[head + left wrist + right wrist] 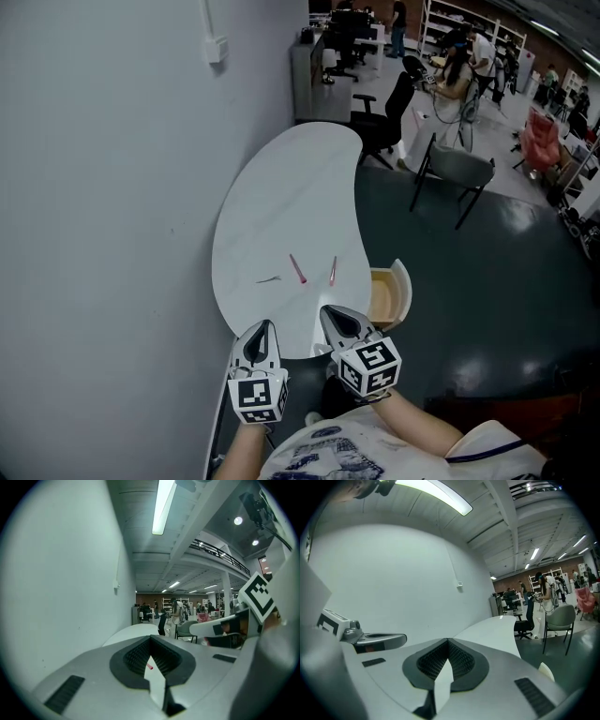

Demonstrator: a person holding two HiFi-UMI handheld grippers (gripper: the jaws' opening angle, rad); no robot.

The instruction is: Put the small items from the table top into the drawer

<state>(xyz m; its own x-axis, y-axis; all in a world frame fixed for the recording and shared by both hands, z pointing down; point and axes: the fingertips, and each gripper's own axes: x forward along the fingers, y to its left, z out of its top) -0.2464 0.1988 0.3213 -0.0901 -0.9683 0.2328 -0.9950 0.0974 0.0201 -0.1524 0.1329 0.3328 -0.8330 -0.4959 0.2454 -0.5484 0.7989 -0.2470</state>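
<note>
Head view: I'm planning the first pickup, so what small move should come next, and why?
Probably open the right tongs and ease them toward the right-hand pink stick: they are shut and empty, the stick lies just ahead on the table, and the drawer stands open.

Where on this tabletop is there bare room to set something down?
Bare: the table's whole far half, between the wall and the office chair. Crowded: the near end, where two pink sticks and a thin dark piece lie near the open drawer.
</note>
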